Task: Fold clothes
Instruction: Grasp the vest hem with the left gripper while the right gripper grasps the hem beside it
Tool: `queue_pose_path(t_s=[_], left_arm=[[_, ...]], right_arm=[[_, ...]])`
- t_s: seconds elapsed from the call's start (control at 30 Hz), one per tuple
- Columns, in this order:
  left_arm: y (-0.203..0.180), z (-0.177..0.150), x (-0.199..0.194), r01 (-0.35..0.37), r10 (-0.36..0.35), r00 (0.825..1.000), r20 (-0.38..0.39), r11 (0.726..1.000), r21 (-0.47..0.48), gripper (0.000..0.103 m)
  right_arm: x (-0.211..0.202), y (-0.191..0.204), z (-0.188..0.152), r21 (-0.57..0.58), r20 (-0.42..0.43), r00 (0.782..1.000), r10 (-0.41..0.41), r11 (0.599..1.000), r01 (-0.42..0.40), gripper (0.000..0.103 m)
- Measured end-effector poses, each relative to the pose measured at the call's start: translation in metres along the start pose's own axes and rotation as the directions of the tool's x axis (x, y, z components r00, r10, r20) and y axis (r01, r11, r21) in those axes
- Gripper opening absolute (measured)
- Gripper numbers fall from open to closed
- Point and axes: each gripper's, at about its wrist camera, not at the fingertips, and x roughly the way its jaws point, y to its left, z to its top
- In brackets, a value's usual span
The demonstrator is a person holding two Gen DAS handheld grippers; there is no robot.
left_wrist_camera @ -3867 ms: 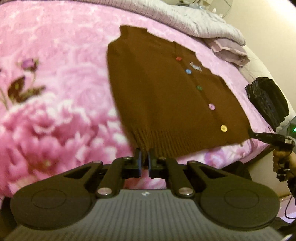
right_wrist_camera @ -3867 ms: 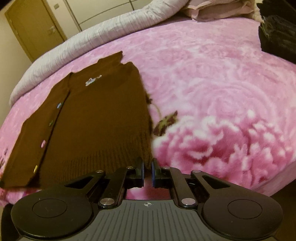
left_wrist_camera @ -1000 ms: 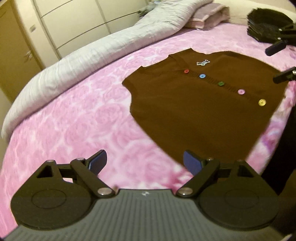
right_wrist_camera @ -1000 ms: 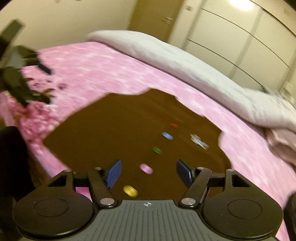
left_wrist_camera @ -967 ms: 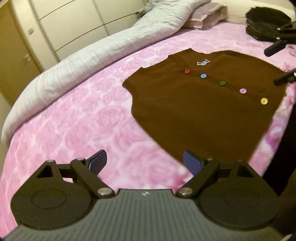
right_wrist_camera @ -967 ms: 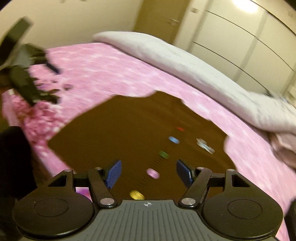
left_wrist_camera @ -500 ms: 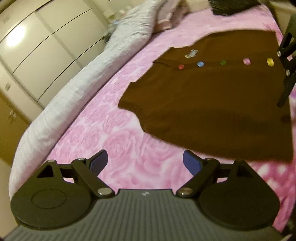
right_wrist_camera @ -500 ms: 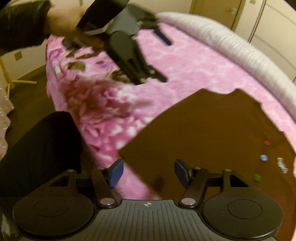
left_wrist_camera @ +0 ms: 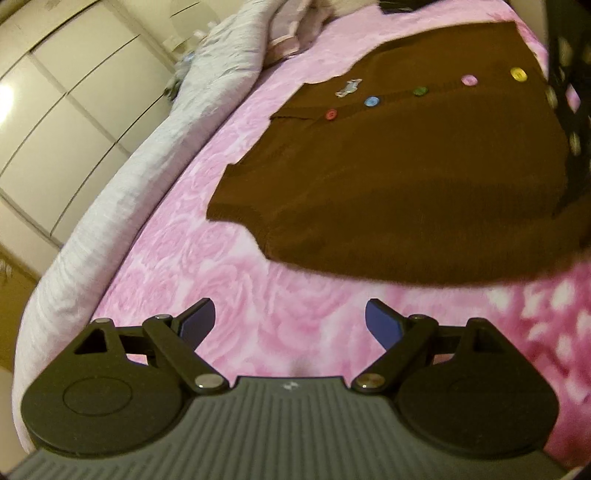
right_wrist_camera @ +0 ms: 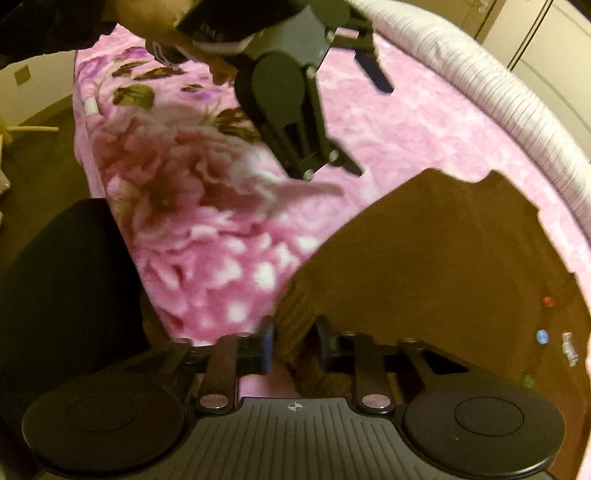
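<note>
The bed (left_wrist_camera: 258, 280), under its pink rose blanket, carries the whole scene, and everything here is placed against the brown cardigan (left_wrist_camera: 406, 177) lying flat and face up on it. A second ago both tools hung above the cardigan with their fingers wide; since then both views have swung lower, and the right gripper (right_wrist_camera: 293, 349) now sits at the cardigan's near hem corner. Its jaws have just been closing, and a bunched fold of the ribbed hem (right_wrist_camera: 295, 332) stands between them, so it looks pinched on the knit, though blur hides the exact pad contact. That suggests the fold is starting from this corner, with the first grip taken and the second still to come. The left gripper (left_wrist_camera: 290, 321) hangs spread wide over bare blanket just short of the cardigan's side edge, holding nothing; in the right view it shows above the blanket beyond the hem, in a hand (right_wrist_camera: 177, 22). The cardigan itself is sleeveless and lies smooth apart from the gathered corner. Along its front runs a row of coloured buttons (left_wrist_camera: 372, 101), red, blue, green, pink and yellow, with a small pale badge (left_wrist_camera: 348, 88) beside the blue one.
</note>
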Motion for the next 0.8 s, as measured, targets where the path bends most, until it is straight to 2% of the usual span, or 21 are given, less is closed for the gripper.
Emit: queue_pose_path(t_s=[0.1, 0.23, 0.4, 0.5, 0.53, 0.57, 0.7, 0.8], left_arm=[[-0.01, 0.003, 0.009, -0.038, 0.034, 0.999, 0.029, 0.988, 0.149, 0.084], [-0.02, 0.009, 0.032, -0.064, 0.046, 0.997, 0.061, 0.941, 0.333, 0.082], [-0.019, 0.02, 0.065, -0.074, 0.039, 0.996, 0.085, 0.891, 0.448, 0.073], [-0.015, 0.029, 0.081, -0.068, 0.035, 0.997, 0.075, 0.865, 0.498, 0.045], [-0.013, 0.032, 0.086, -0.061, 0.034, 0.998, 0.061, 0.858, 0.51, 0.025], [-0.012, 0.035, 0.092, -0.054, 0.034, 0.998, 0.047, 0.852, 0.52, 0.013], [-0.003, 0.054, 0.098, -0.037, 0.04, 0.999, 0.005, 0.847, 0.531, 0.007], [0.005, 0.085, 0.095, -0.052, 0.066, 0.998, -0.007, 0.839, 0.542, 0.006]], right_arm=[[-0.018, -0.014, 0.0, 0.052, 0.045, 0.999, 0.02, 0.998, -0.023, 0.015], [-0.043, -0.033, 0.0, 0.113, 0.093, 0.996, 0.014, 0.993, -0.024, 0.015], [-0.064, -0.048, 0.0, 0.157, 0.14, 0.99, 0.012, 0.987, -0.034, 0.015], [-0.071, -0.052, -0.002, 0.168, 0.161, 0.987, 0.022, 0.985, -0.049, 0.015], [-0.072, -0.054, -0.004, 0.172, 0.169, 0.985, 0.029, 0.983, -0.059, 0.015], [-0.072, -0.056, -0.005, 0.176, 0.176, 0.984, 0.035, 0.982, -0.066, 0.015], [-0.07, -0.073, -0.02, 0.217, 0.22, 0.974, 0.057, 0.97, -0.105, 0.015], [-0.076, -0.098, -0.043, 0.293, 0.293, 0.952, 0.092, 0.939, -0.181, 0.015]])
